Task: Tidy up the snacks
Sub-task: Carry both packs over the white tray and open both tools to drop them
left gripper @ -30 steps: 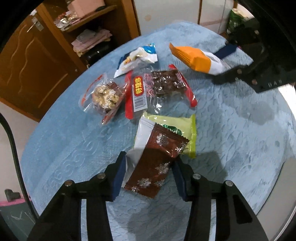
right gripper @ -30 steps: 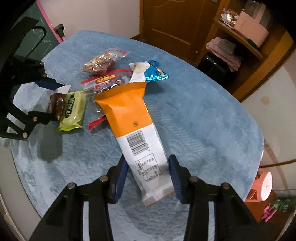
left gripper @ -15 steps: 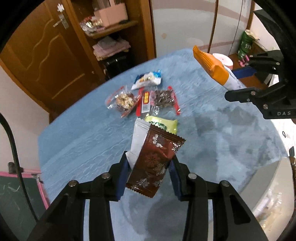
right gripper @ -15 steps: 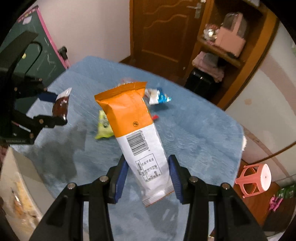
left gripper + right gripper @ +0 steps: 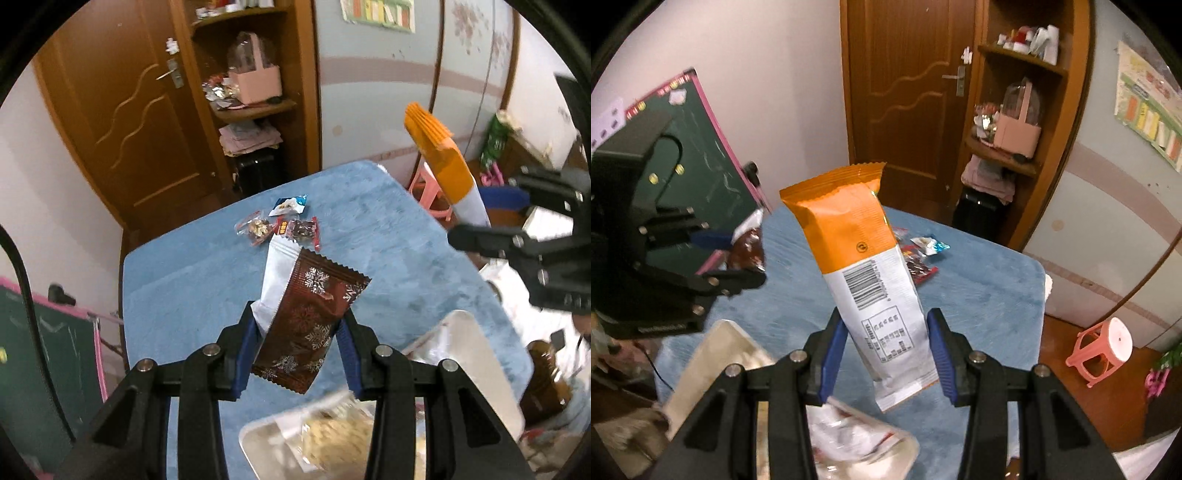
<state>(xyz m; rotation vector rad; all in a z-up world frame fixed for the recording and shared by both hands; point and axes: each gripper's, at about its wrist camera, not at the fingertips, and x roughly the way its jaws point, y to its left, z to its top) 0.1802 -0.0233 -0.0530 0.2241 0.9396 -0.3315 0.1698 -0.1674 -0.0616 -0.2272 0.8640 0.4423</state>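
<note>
My left gripper [image 5: 299, 326] is shut on a brown snowflake-printed packet [image 5: 314, 321], with a white wrapper [image 5: 277, 273] behind it between the same pads, high above the blue-covered table [image 5: 192, 295]. The right gripper [image 5: 886, 332] is shut on a long orange-and-white packet [image 5: 857, 251] that stands upright. In the left wrist view the right gripper [image 5: 491, 221] and its orange packet [image 5: 443, 162] show at the right. Seen from the right wrist, the left gripper [image 5: 738, 254] is at the left with the brown packet [image 5: 748, 251]. Several loose snacks [image 5: 284, 227] lie at the table's far side.
Metal trays [image 5: 469, 350] sit under the grippers at the near table edge, one with pale snack bags [image 5: 332, 435] in it. Behind the table stand a wooden door [image 5: 905, 92] and shelves [image 5: 1015, 110]. On the floor at the right is a pink stool [image 5: 1104, 350].
Both grippers have risen well above the table and drawn back, each keeping its packet. The loose snacks now look small and far, and the trays have come into view below.
</note>
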